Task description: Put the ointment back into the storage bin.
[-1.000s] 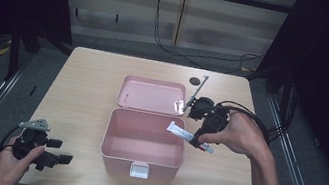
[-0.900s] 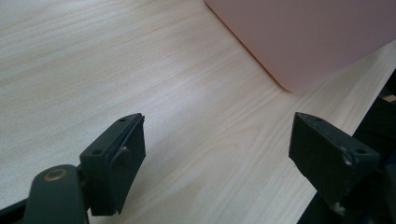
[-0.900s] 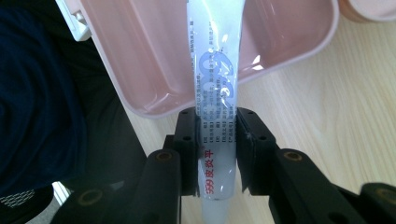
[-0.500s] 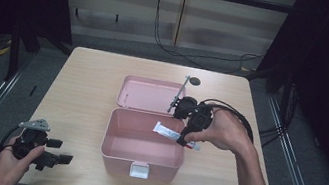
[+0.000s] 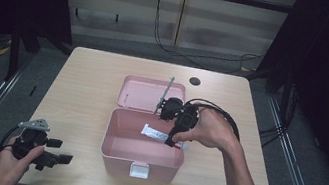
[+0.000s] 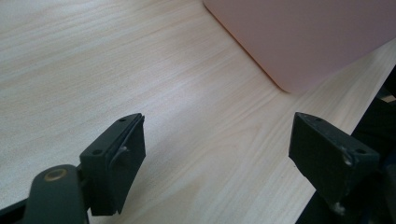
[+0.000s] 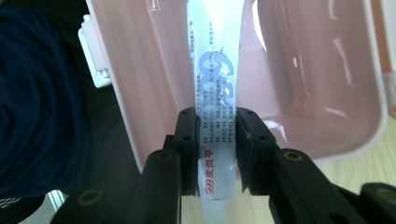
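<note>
Wooden table (image 5: 82,89), white tube (image 7: 215,100) clamped in right hand-held gripper (image 7: 217,140), over pink box (image 5: 114,151)

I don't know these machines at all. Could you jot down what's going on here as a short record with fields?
Work in hand: putting a white tube into an open pink box
Right tool: shut on the tube, holding it over the box's inside
Left tool: open, holding nothing, low over the table near the box's corner
Box lid: folded back flat behind the box
Tube: printed with blue and red writing, pointing into the box
Box contents: none visible under the tube
</note>
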`<state>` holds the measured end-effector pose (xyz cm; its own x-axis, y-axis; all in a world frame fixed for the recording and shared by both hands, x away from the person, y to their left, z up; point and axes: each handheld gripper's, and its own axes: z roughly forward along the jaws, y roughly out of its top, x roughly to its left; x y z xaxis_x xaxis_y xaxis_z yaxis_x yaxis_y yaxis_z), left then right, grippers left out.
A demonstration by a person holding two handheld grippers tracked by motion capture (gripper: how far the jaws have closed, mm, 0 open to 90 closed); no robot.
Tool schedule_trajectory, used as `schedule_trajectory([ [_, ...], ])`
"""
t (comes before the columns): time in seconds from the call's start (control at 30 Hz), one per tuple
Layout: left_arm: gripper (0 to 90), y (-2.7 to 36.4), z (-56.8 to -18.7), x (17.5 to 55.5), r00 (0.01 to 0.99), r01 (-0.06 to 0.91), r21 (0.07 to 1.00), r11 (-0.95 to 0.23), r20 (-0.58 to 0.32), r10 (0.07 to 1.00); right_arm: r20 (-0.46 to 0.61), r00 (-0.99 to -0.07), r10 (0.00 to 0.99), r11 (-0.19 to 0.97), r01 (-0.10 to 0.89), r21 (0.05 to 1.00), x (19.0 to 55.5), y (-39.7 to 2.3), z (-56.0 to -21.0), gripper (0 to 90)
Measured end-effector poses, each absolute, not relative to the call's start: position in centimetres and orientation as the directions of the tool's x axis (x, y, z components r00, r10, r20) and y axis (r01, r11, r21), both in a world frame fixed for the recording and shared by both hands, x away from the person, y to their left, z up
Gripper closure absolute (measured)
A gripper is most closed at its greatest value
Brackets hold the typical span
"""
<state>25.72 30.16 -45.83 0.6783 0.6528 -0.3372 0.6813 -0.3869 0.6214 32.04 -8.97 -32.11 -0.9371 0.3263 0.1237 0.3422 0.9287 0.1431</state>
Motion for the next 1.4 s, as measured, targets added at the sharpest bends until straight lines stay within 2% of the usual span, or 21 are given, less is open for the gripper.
schedule_trajectory([
  [0.57,18.6,30.2,-45.8,25.7,0.680,0.681,0.620,-0.390,-0.336,0.652,0.166,-0.958,0.234,0.959,0.255,0.121,32.3,-5.3,-34.7,71.5],
  [0.83,18.6,30.2,-45.8,25.7,0.681,0.680,0.619,-0.393,-0.334,0.652,0.177,-0.964,0.196,0.974,0.212,0.077,32.1,-3.8,-36.4,71.5],
  [1.4,18.6,30.2,-45.8,25.7,0.682,0.679,0.621,-0.393,-0.334,0.651,0.210,-0.966,0.152,0.983,0.169,0.069,32.0,-1.9,-39.1,71.4],
])
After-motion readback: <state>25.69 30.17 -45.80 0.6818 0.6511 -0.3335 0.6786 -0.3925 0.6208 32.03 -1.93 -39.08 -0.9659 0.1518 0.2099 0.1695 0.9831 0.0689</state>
